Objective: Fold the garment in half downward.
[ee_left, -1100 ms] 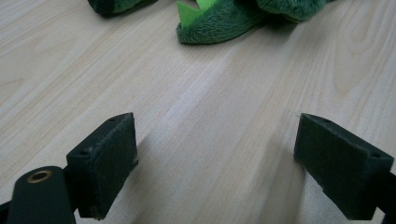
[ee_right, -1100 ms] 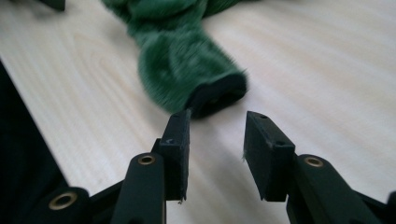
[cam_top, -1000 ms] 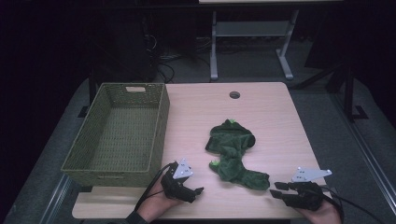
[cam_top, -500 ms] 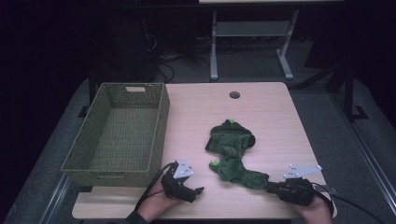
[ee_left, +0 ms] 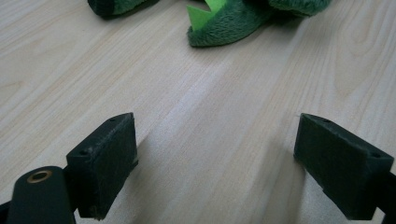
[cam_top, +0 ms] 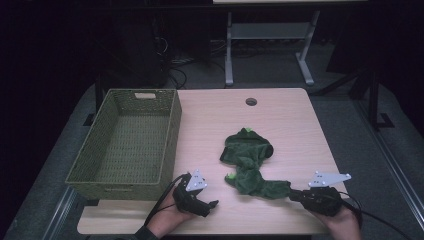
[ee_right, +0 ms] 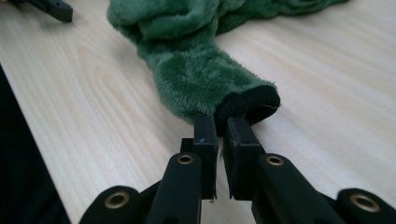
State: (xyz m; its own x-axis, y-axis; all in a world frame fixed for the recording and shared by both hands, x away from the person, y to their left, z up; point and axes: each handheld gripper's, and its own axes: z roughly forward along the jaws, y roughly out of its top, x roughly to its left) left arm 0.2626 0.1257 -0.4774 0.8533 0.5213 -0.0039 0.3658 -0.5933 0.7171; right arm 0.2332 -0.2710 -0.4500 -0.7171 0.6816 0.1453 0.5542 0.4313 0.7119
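Dark room all around, and a pale wooden surface lit in the middle of it. Over on the left side sits a green woven basket, one end hanging past the surface's left edge. Centre stage, the green plush garment lies crumpled, one sleeve stretching out toward the near right corner. And there's the right claw, jaws having just been closing, now pressed together and pinching the black ribbed cuff at the very tip of that sleeve, which rests on the wood. From the high view the right claw lies low at the near edge, a hand behind it and its grey plate on top. The left claw sits near the front edge, just right of the basket's near corner. Its jaws are spread wide over bare wood, nothing between them, with a bright green felt spike of the garment lying ahead of it, apart.
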